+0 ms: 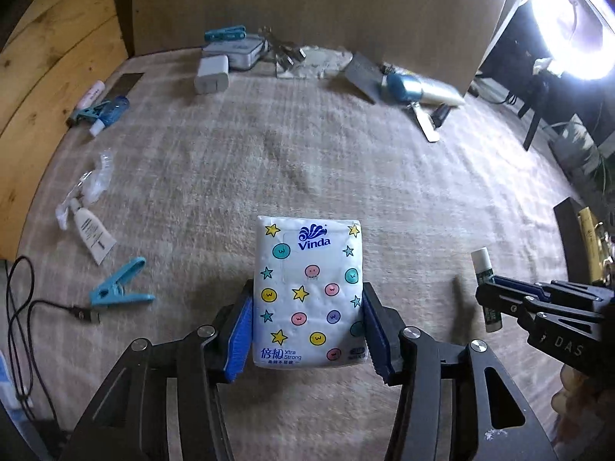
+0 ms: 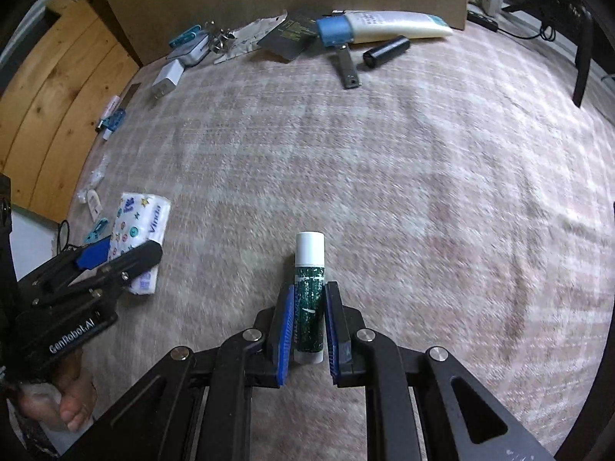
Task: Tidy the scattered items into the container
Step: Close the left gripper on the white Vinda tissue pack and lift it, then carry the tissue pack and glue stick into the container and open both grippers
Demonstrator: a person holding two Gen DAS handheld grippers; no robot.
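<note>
On the plush checked blanket (image 1: 307, 146), tidying barely begun: no container in view, most items scattered at the edges.
At the far side, a soft white tube (image 2: 396, 23) with blue cap; nearer, a crinkly plastic tissue pack (image 1: 309, 292) clamped in the left gripper (image 1: 307, 326); smallest, a worn green glue stick (image 2: 309, 299) with smooth white cap pinched in the right gripper (image 2: 309, 326).

Left tool (image 1: 307, 330) clamped on tissue pack (image 1: 309, 292), right tool (image 2: 309, 326) pinching green stick (image 2: 309, 303), both low
</note>
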